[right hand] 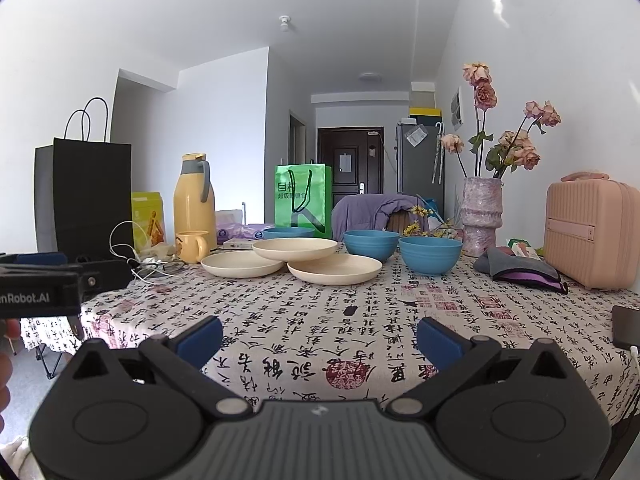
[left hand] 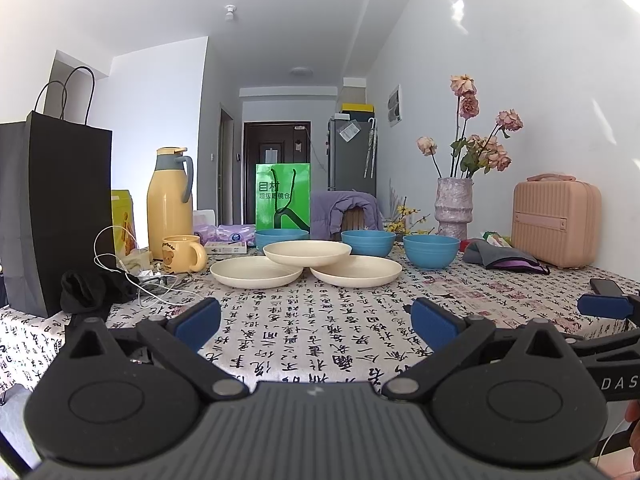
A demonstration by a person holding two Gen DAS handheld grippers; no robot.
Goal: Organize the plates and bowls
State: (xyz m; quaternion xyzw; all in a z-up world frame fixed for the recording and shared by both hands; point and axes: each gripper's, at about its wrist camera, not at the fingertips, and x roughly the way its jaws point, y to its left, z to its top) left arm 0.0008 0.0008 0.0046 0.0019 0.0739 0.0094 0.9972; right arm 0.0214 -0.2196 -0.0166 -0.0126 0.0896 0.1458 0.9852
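Three cream plates lie mid-table: a left plate (left hand: 256,272) (right hand: 242,264), a right plate (left hand: 356,271) (right hand: 334,269), and a third plate (left hand: 307,253) (right hand: 295,249) resting across both. Behind them stand three blue bowls: left bowl (left hand: 281,237) (right hand: 288,233), middle bowl (left hand: 368,243) (right hand: 371,245), right bowl (left hand: 431,251) (right hand: 430,254). My left gripper (left hand: 316,322) is open and empty over the near table edge, well short of the plates. My right gripper (right hand: 320,340) is also open and empty, beside it to the right.
The table's patterned cloth (left hand: 320,320) holds a black paper bag (left hand: 52,208), yellow thermos (left hand: 170,200), yellow mug (left hand: 182,254), white cable (left hand: 132,276), green bag (left hand: 283,196), flower vase (left hand: 454,208), pink case (left hand: 556,224), grey pouch (left hand: 504,258) and a phone (right hand: 626,328).
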